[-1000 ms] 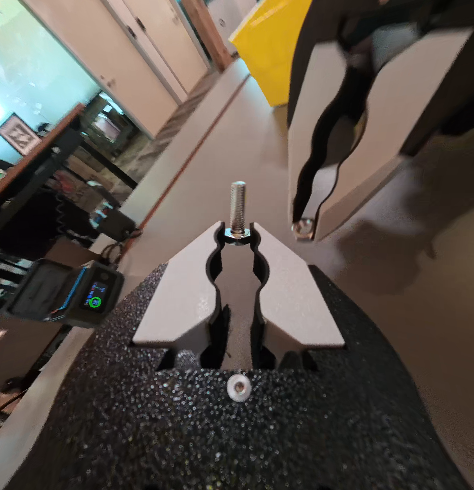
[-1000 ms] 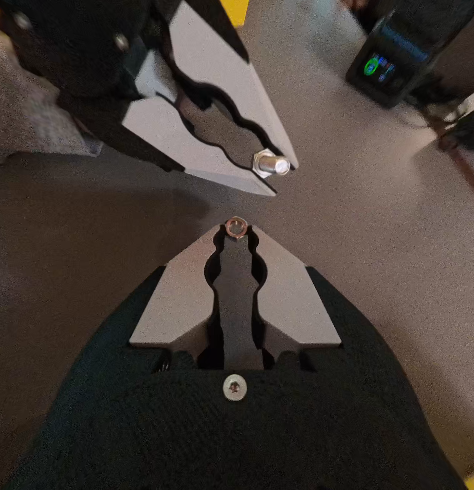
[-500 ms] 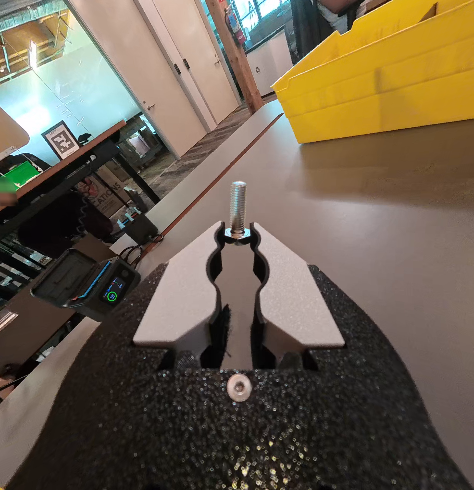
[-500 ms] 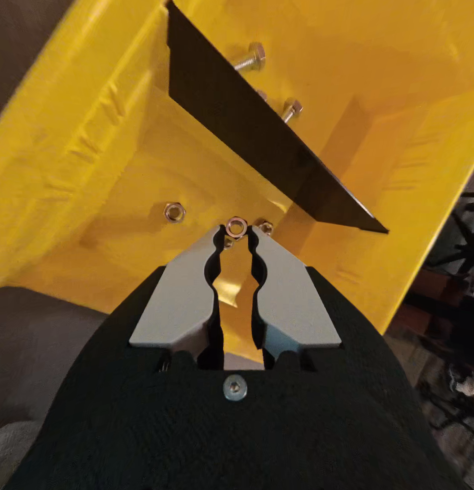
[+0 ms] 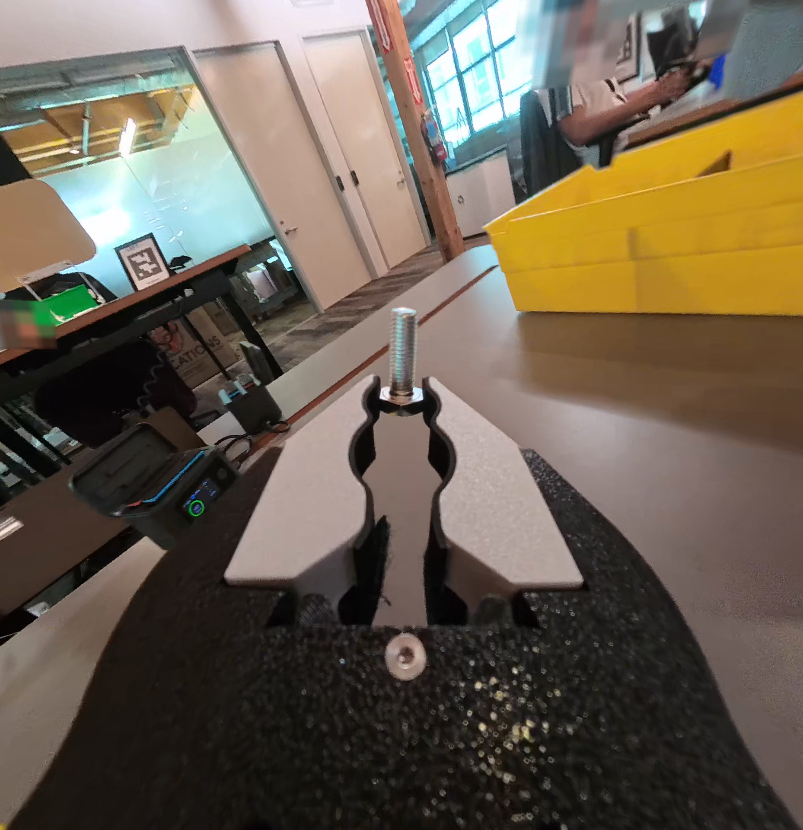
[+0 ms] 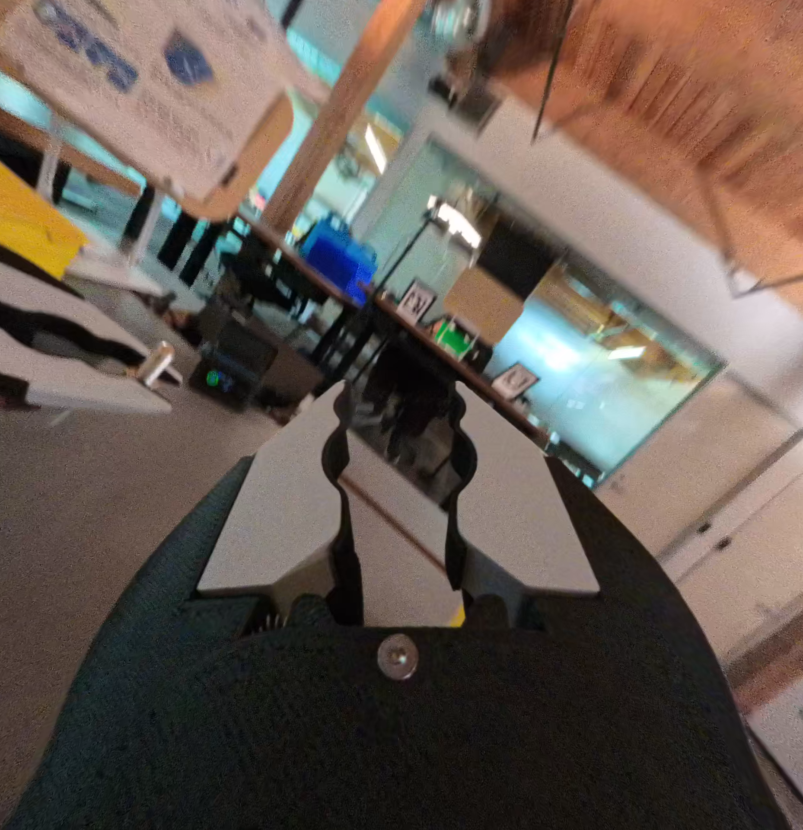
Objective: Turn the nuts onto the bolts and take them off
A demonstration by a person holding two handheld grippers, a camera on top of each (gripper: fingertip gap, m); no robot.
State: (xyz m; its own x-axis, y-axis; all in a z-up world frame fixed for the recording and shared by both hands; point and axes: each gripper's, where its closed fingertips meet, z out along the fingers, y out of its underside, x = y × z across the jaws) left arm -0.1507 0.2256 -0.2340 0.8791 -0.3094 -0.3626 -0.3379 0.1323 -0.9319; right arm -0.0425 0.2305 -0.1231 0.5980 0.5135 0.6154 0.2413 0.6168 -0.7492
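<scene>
My left gripper [image 5: 402, 387] is shut on the hex head of a silver bolt [image 5: 403, 346]. The threaded shaft stands upright past the fingertips, bare of any nut, above the brown table [image 5: 637, 471]. My right gripper [image 6: 399, 395] is open and empty, held tilted above the table; its view is blurred. At the far left of the right wrist view the bolt [image 6: 159, 359] shows again between the left gripper's fingers [image 6: 90, 397]. No nut shows in either view.
A yellow bin [image 5: 660, 256] stands on the table at the right, and its corner shows in the right wrist view [image 6: 27, 224]. A black case with a lit screen [image 5: 161, 494] sits at the table's left edge. A person [image 5: 588, 112] sits at a far desk.
My right gripper carried a nut away from the bolt and over the yellow bin; now it is open, empty and swung away from the bin. My left gripper kept hold of the bolt.
</scene>
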